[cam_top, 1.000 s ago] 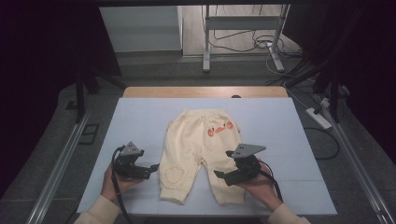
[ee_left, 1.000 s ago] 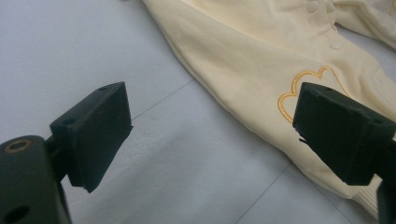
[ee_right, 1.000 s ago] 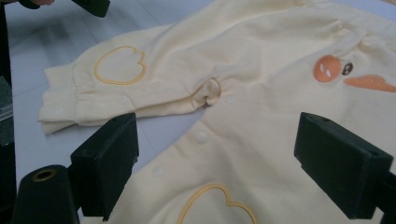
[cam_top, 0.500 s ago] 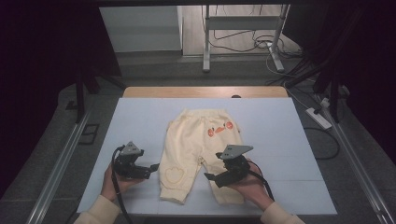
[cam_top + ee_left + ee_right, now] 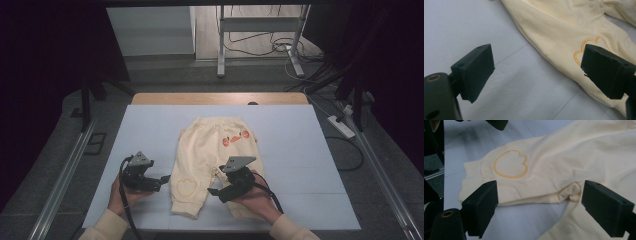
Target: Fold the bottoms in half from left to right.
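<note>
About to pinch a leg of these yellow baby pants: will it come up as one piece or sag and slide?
The yellow pants lie flat and creased, so probably floppy: a pinched leg would likely drape. The cloth looks thin, likely light, apt to drag on the white sheet. The right gripper stands open at the crotch fold.

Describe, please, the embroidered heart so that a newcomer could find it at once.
On the white table sheet lie pale yellow cotton baby trousers. Follow the leg nearer the left tongs toward its cuff: the orange outlined heart sits there, a bare outline, unlike the filled orange pictures near the waistband.
</note>
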